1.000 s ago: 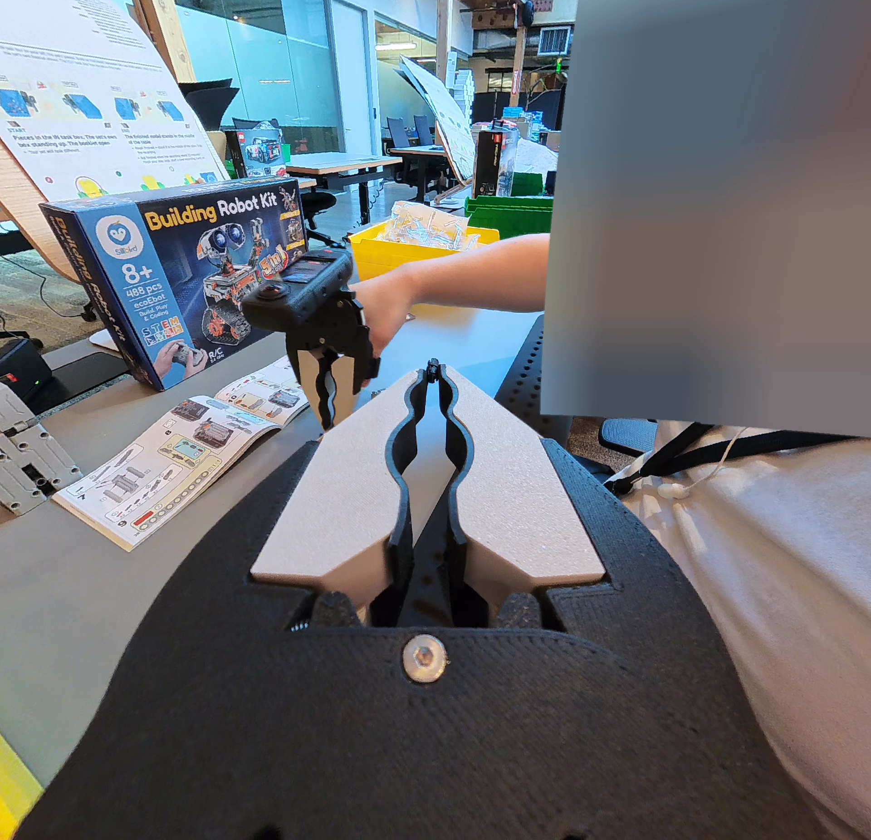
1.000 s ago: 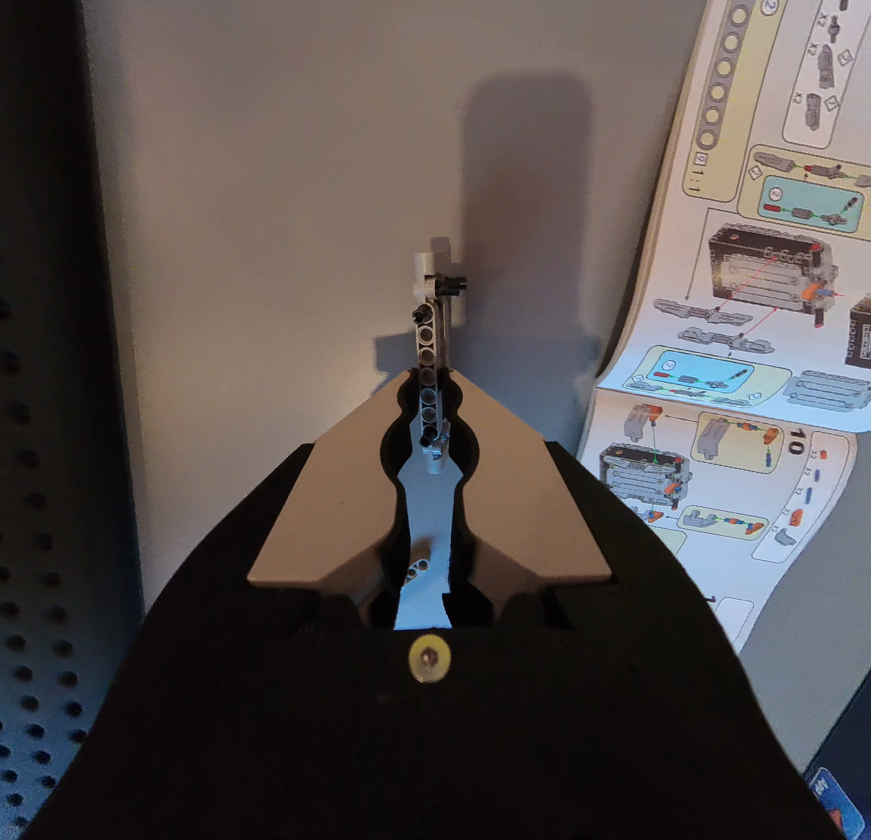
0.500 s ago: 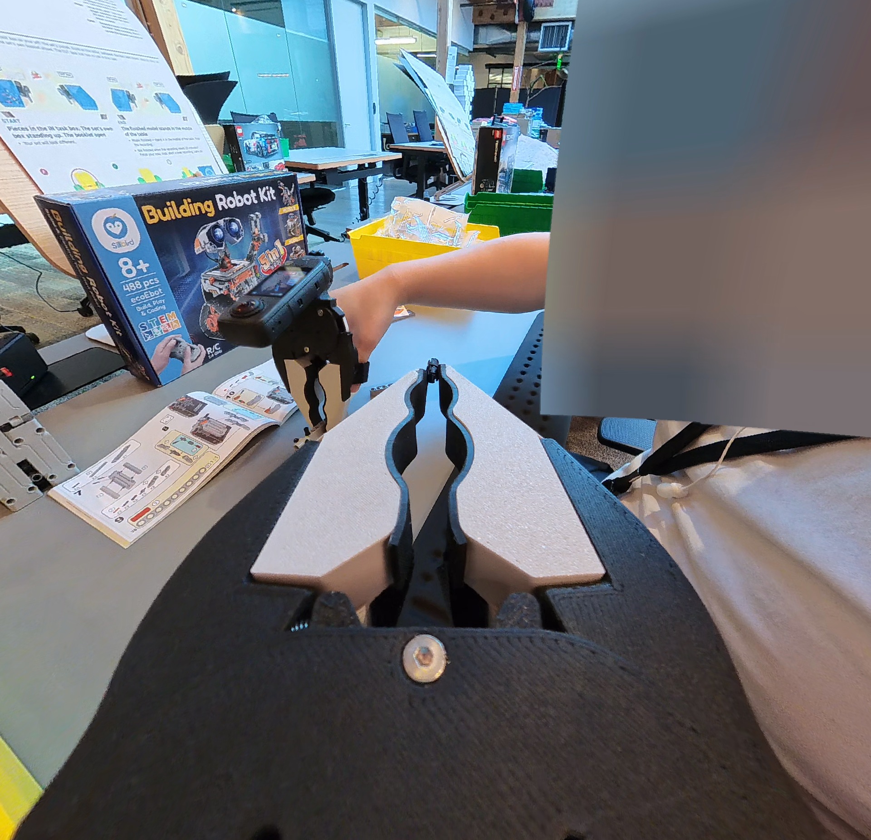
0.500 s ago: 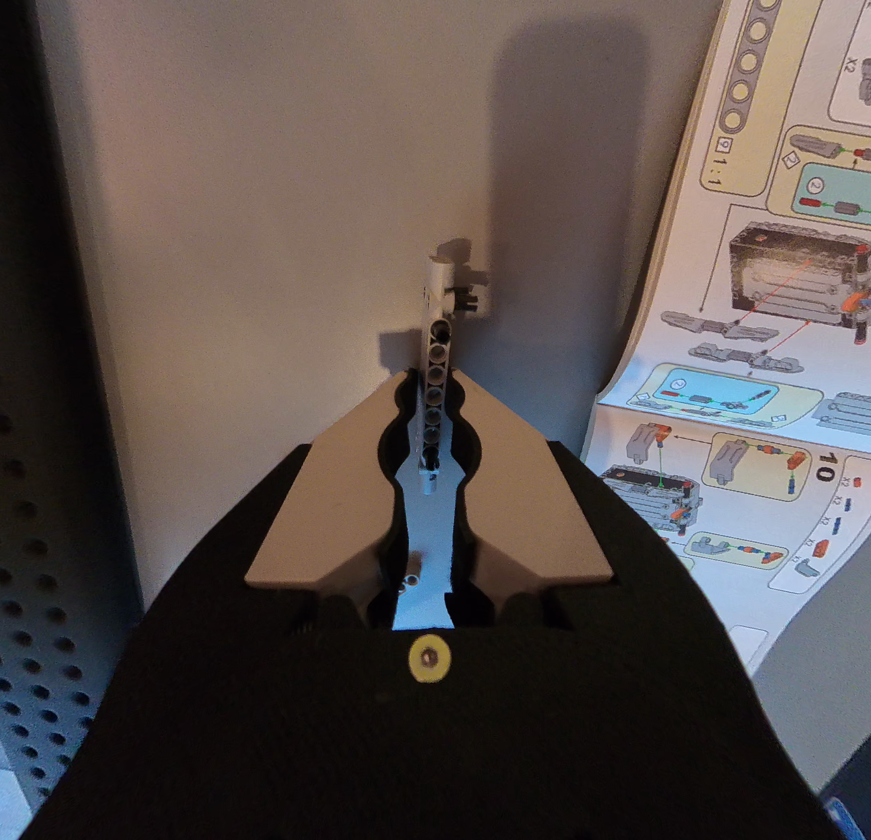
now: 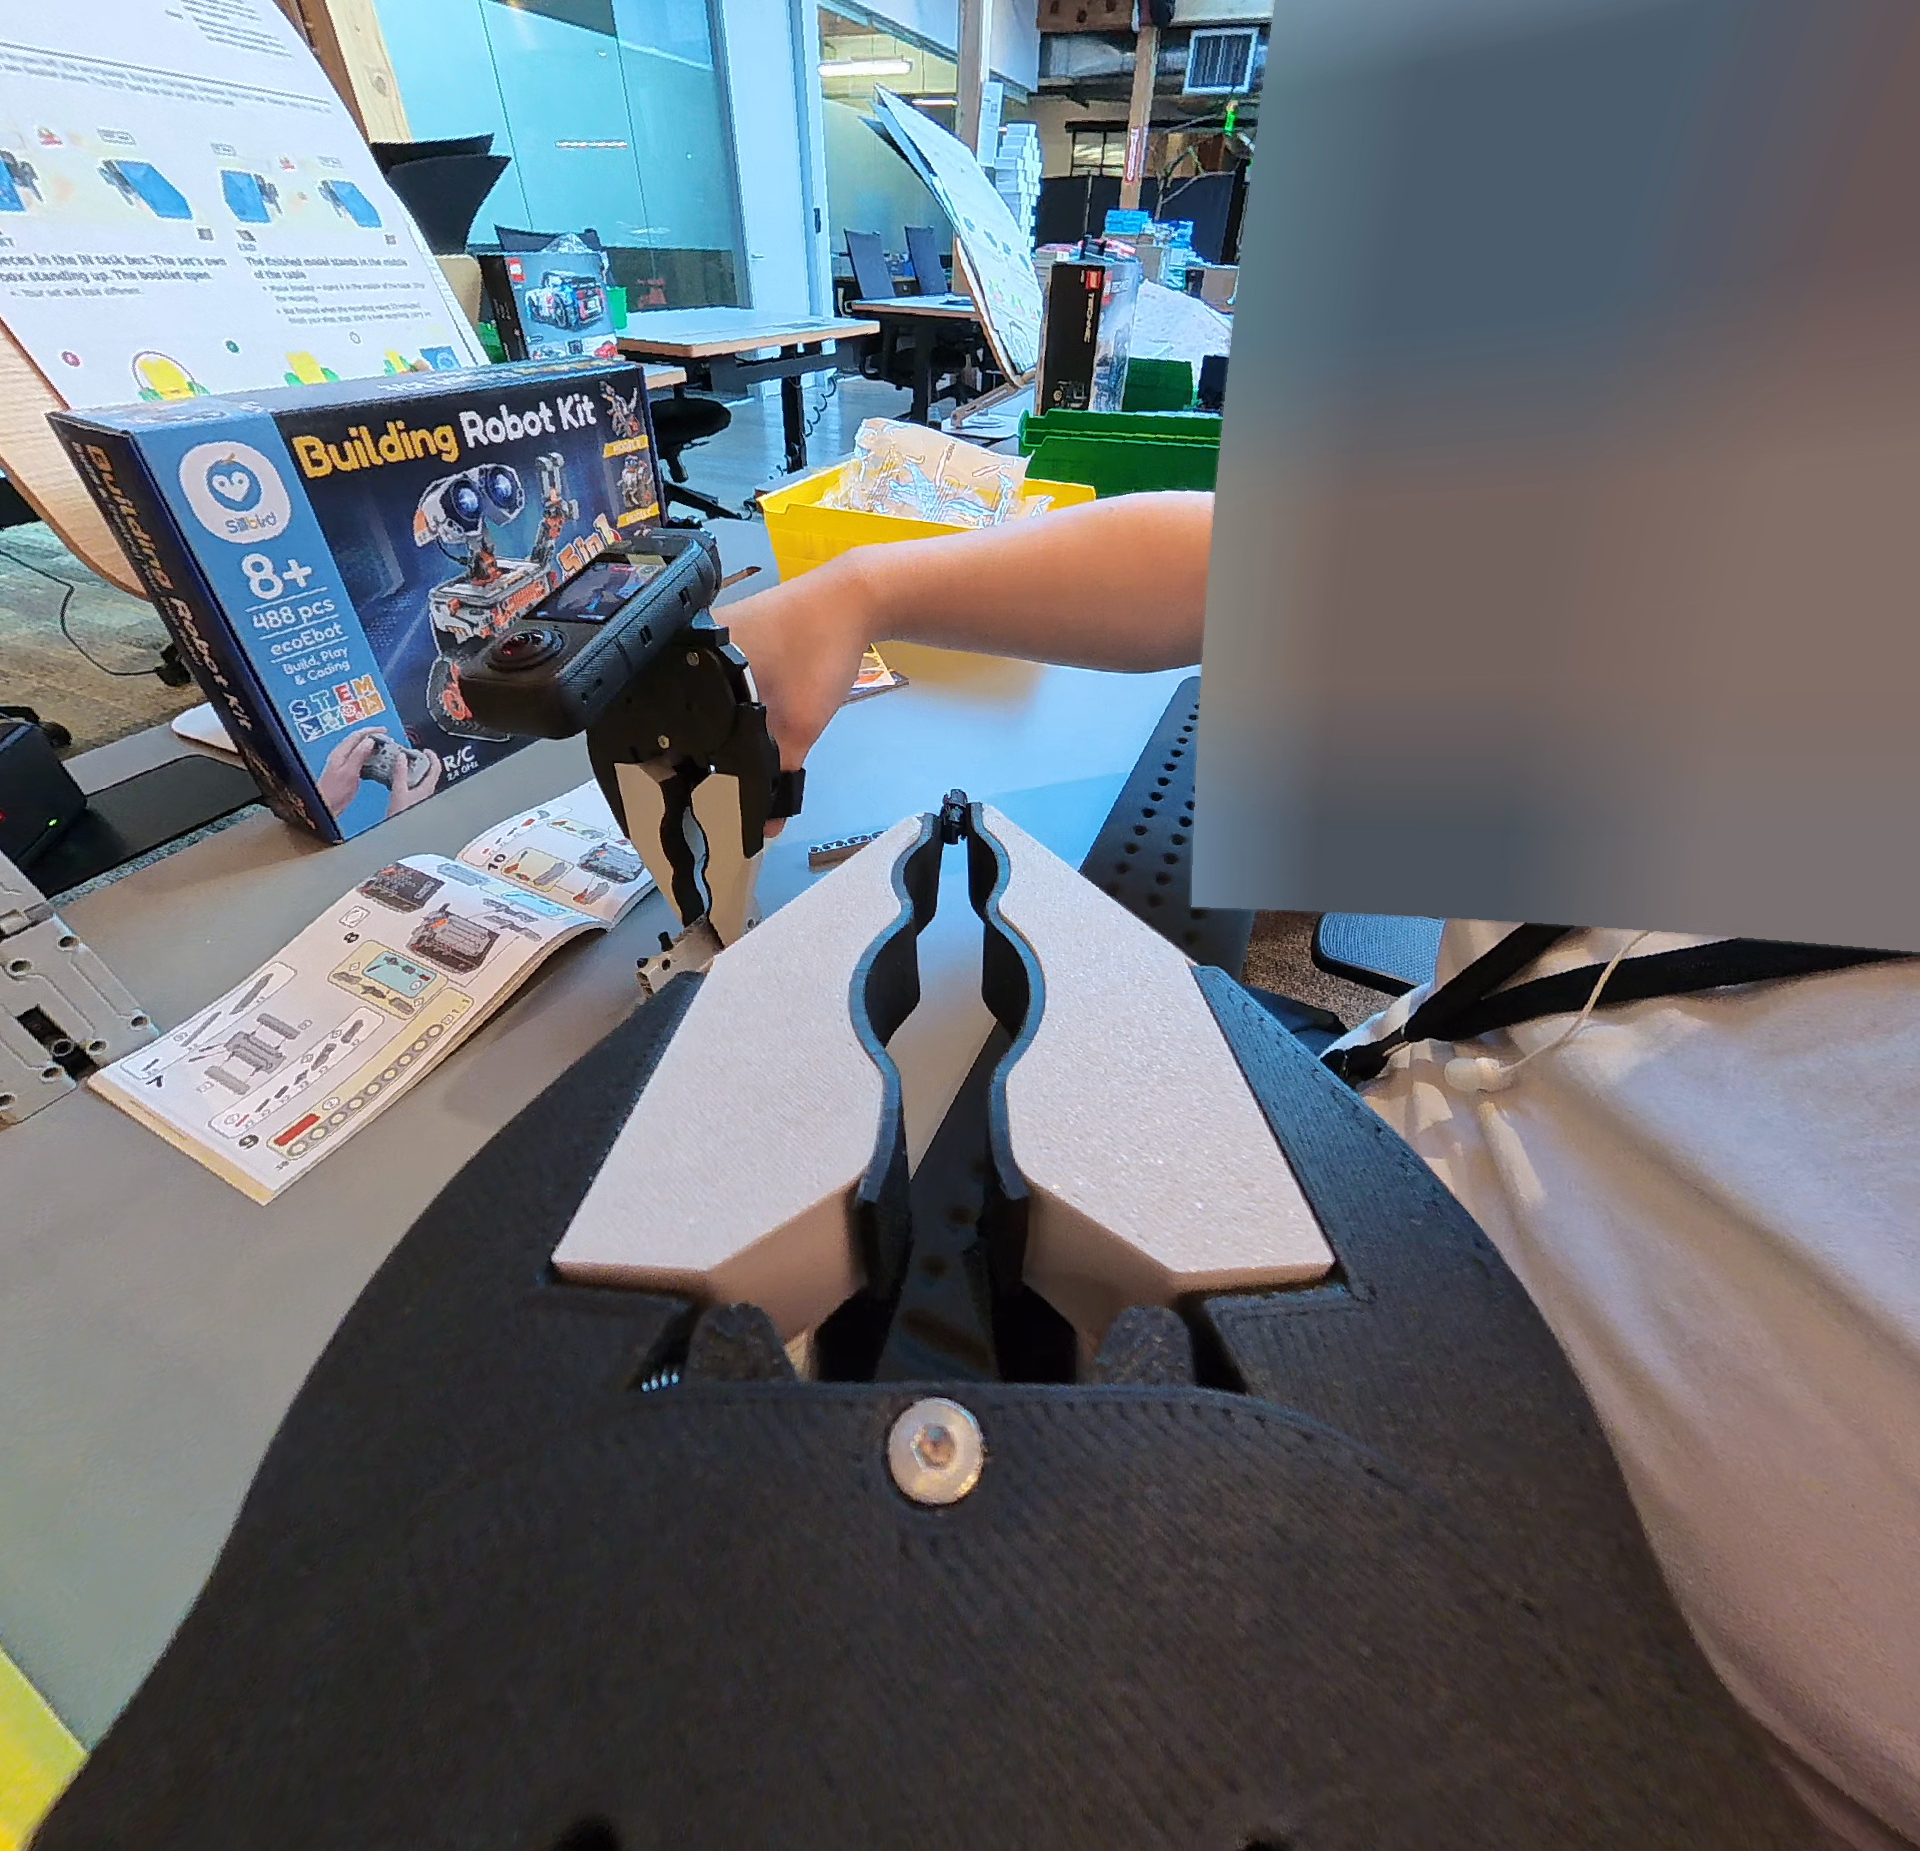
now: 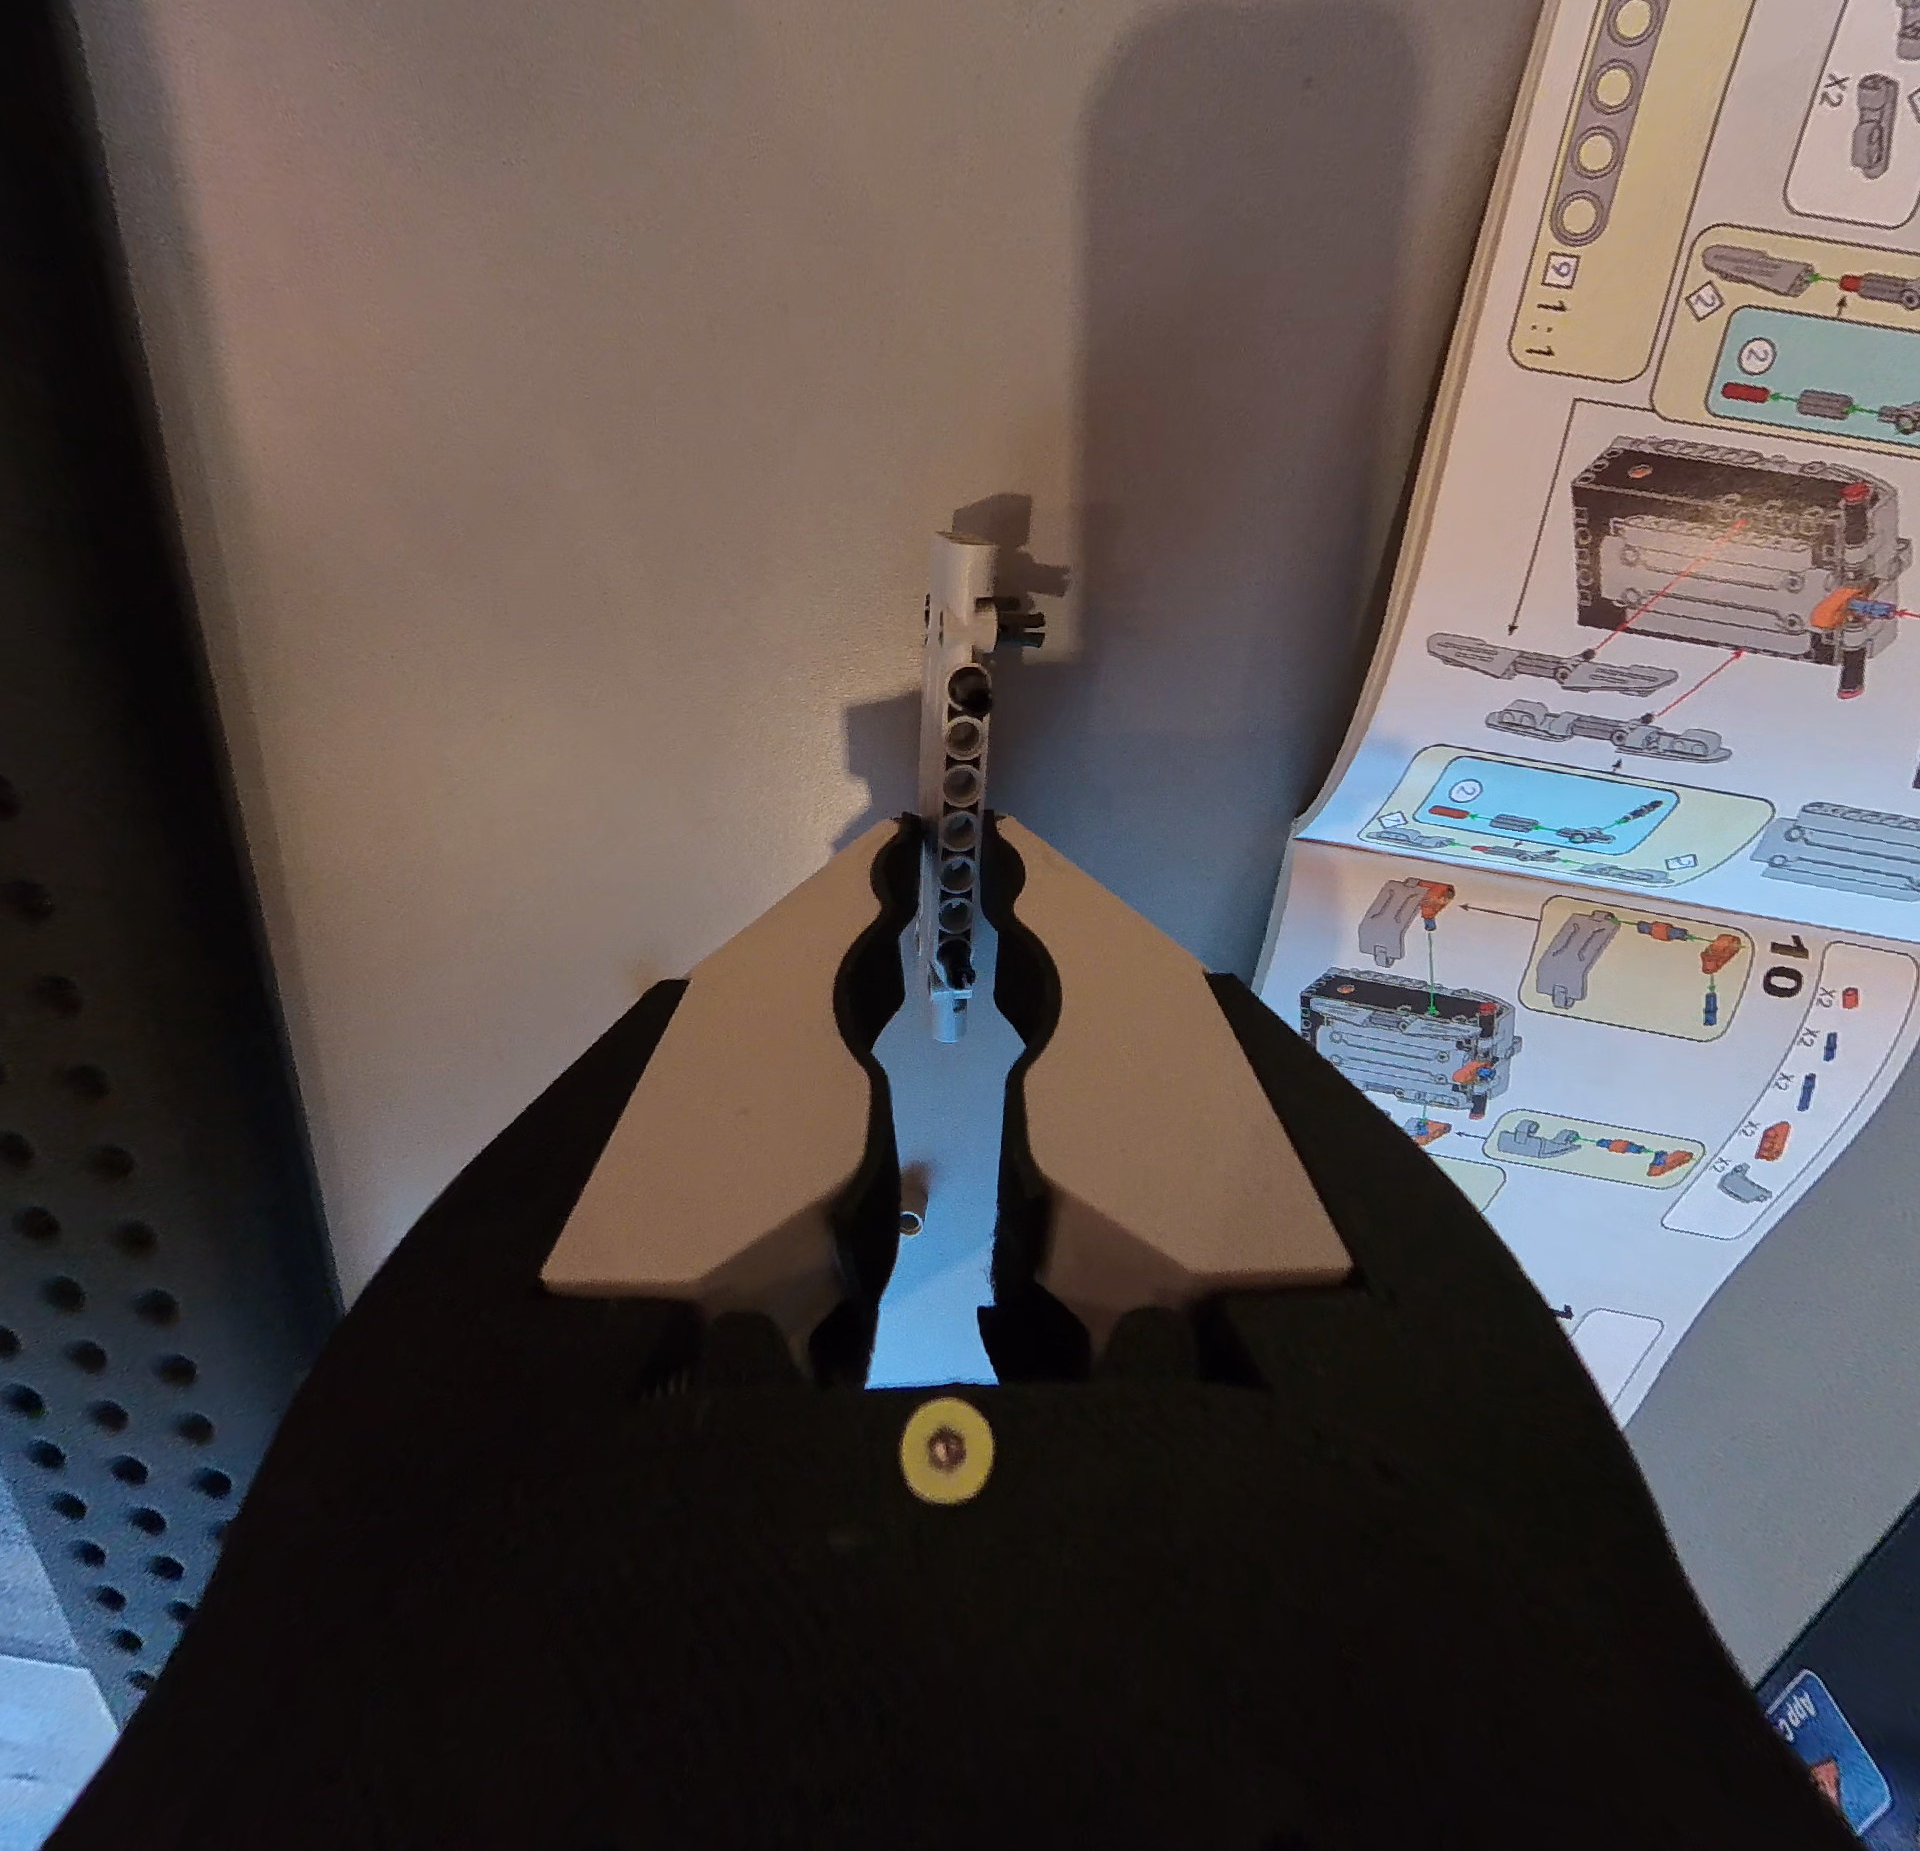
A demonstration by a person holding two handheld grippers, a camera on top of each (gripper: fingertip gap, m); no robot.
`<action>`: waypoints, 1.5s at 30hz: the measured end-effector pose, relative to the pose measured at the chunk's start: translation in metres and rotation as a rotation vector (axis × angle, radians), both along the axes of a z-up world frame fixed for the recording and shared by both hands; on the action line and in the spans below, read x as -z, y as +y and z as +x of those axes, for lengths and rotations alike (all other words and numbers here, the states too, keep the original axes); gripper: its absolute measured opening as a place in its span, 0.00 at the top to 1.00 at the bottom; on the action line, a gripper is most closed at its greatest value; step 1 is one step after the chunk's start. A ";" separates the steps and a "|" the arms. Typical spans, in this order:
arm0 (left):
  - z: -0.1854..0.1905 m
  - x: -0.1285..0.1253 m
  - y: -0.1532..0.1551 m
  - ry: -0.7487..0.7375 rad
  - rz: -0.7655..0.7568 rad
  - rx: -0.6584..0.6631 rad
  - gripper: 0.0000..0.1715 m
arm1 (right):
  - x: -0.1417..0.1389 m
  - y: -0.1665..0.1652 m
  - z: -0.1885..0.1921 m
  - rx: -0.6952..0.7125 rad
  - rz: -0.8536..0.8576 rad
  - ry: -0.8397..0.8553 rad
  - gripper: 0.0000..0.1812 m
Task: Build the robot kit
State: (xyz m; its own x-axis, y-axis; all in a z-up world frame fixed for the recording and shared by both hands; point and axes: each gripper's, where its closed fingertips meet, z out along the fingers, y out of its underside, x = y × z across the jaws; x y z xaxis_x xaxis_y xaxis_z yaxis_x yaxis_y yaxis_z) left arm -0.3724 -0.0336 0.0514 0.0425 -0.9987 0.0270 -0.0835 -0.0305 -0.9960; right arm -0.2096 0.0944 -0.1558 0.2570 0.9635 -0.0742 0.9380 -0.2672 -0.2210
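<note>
Nearest you, your left gripper had its tips drawn almost together on what looked like a small black pin, and it hung above the table much as it did a second before. Your right gripper was clamped narrowly on a grey beam, gripping its near half. Over the last second you had brought that gripper lower and closer to the table, so the beam's shadow lay tight against it. The beam's long axis ran straight along the fingers, its far end pointing down at the table just beside the open booklet, with a black peg sticking out sideways to the right. Whether the end touched the table you could not tell. Beyond stood the blue box and, farther off, a yellow bin.
</note>
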 end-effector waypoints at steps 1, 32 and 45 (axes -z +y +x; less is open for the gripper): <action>0.000 0.000 0.000 0.002 0.001 0.000 0.99 | 0.000 0.000 0.000 -0.001 0.001 -0.003 0.95; 0.149 -0.090 0.054 -0.042 -0.139 0.263 0.99 | -0.347 -0.061 0.081 -0.028 0.163 1.790 0.97; 0.261 -0.137 0.014 -0.083 0.176 0.400 0.99 | -0.371 -0.096 0.149 0.156 0.378 1.704 0.97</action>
State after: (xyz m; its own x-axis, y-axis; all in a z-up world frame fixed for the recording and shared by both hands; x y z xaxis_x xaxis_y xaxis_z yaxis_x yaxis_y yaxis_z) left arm -0.1114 -0.0193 0.1881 -0.3433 -0.9259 -0.1575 0.0267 0.1581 -0.9871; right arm -0.0604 -0.0020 0.2154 0.2209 0.9662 -0.1330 -0.4138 -0.0306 -0.9099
